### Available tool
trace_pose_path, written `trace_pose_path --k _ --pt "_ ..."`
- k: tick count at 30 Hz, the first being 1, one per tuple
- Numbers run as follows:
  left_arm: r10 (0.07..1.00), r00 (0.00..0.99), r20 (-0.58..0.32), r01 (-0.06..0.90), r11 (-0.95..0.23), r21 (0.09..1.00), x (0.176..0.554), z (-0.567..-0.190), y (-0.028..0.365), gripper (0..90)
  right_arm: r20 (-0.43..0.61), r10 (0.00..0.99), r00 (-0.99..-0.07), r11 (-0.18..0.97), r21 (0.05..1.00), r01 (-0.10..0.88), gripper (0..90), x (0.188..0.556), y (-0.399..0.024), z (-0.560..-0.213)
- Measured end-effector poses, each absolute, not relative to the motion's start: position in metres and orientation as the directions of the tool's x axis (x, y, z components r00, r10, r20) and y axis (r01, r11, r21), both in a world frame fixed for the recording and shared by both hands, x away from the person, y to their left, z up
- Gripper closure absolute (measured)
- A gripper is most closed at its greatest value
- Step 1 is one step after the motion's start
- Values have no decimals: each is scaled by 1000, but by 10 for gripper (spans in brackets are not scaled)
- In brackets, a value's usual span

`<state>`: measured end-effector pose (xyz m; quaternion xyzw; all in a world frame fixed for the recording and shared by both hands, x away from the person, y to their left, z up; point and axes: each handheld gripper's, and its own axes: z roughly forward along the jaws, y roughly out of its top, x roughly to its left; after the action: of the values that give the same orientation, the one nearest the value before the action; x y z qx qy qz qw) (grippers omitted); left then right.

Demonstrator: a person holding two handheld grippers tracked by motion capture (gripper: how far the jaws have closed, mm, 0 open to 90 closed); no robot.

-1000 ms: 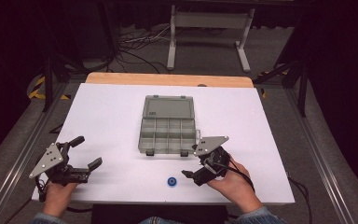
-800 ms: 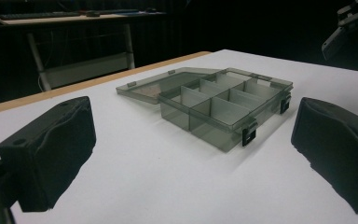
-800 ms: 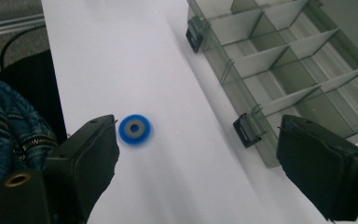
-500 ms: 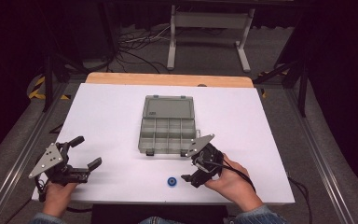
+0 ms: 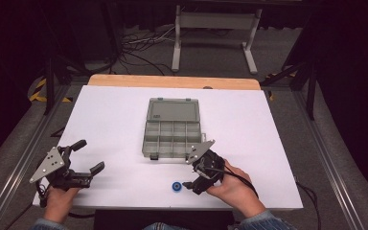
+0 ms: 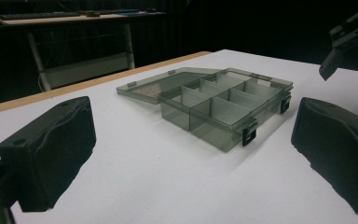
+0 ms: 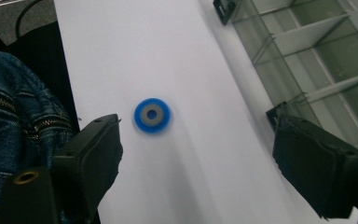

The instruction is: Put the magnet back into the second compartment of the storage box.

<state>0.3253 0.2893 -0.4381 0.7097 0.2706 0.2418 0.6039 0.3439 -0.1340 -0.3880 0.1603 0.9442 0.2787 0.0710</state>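
The likely slip is a flat, small wheel point(image 7: 152, 115) skidding away if the right claw point(image 5: 195, 178) closes off-centre, or that claw catching the box point(image 5: 172, 129) latch beside it. At 8 o'clock on the table point(image 5: 278, 143), the left claw point(image 5: 85, 157) is spread wide, empty, touching nothing. At 6 o'clock lies the wheel; the right claw, at 5, gapes above it, empty.

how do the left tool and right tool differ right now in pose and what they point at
The left tool points toward the open organizer box from the table's left front; the right tool angles down beside the blue disc, near the box's front corner. The left tool has bare table between its jaws; the right tool's jaws flank the disc. Both are open and empty.
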Motion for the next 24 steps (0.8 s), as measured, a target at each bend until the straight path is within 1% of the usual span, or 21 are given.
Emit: trace_pose_path --k 5,9,19,24 --pt "675 737 17 92 -125 988 325 -438 290 6 -21 315 -949 800 544 253 183 345 -124 -398" --pt "675 737 17 92 -125 988 325 -438 290 5 -7 291 -957 818 520 245 192 344 -115 -407" --pt "676 737 17 91 -124 988 325 -438 290 6 7 273 -962 832 501 239 216 345 -106 -419" --pt "676 737 17 92 -125 988 325 -438 290 6 20 258 -966 839 491 234 252 345 -103 -424"
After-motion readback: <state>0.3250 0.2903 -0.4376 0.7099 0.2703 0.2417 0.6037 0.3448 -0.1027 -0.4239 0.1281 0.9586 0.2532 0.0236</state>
